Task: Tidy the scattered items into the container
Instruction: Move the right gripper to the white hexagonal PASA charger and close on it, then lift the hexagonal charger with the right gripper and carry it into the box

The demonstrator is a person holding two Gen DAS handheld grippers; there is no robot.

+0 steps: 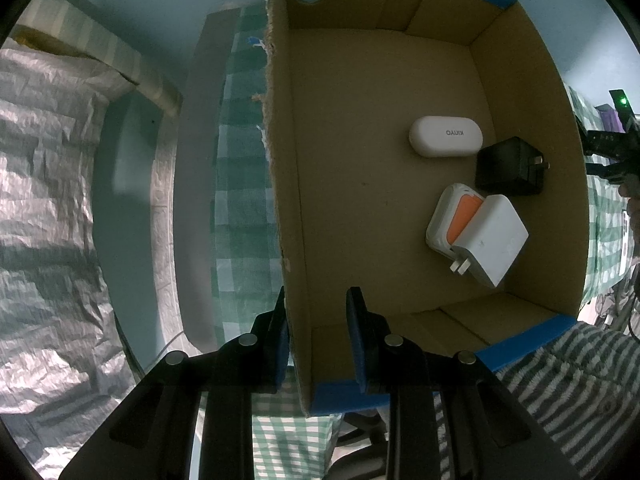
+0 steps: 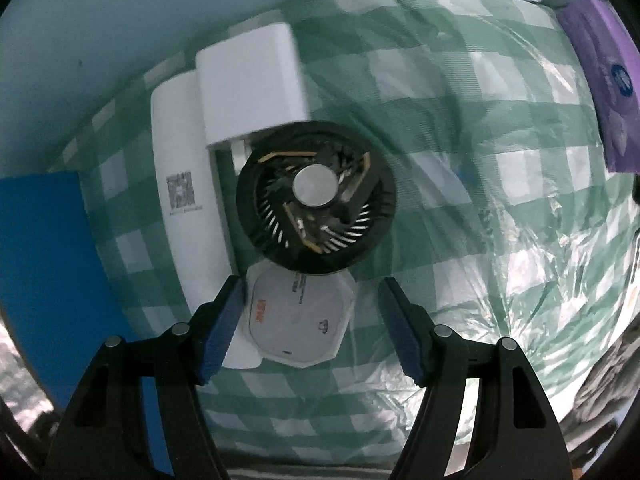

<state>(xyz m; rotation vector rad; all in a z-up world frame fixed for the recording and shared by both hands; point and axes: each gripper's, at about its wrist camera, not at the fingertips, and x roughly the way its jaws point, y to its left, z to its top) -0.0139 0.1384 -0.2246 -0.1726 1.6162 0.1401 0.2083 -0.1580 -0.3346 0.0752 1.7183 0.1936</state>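
Our left gripper (image 1: 316, 320) straddles the near left wall of the cardboard box (image 1: 296, 200), one pad outside and one inside; the outer pad lies against the wall, but we cannot tell whether the inner one presses it. Inside, toward the box's right wall, lie a white oval case (image 1: 445, 136), a black plug adapter (image 1: 510, 166), an orange-and-white charger (image 1: 454, 220) and a white plug adapter (image 1: 494, 240) leaning on it. The box stands on the checked tablecloth (image 1: 240, 200).

Our right gripper (image 2: 312, 304) is released, its jaws apart and pointing down over the checked tablecloth (image 2: 460, 160). Between its pads lies a white octagonal device (image 2: 300, 320), with a gap on the right. Just beyond it a black round fan (image 2: 316, 196) overlaps its far edge. A white power bank (image 2: 188, 192) and a white block (image 2: 252, 84) lie toward the tablecloth's far left, a purple packet (image 2: 600, 80) near its far right corner.
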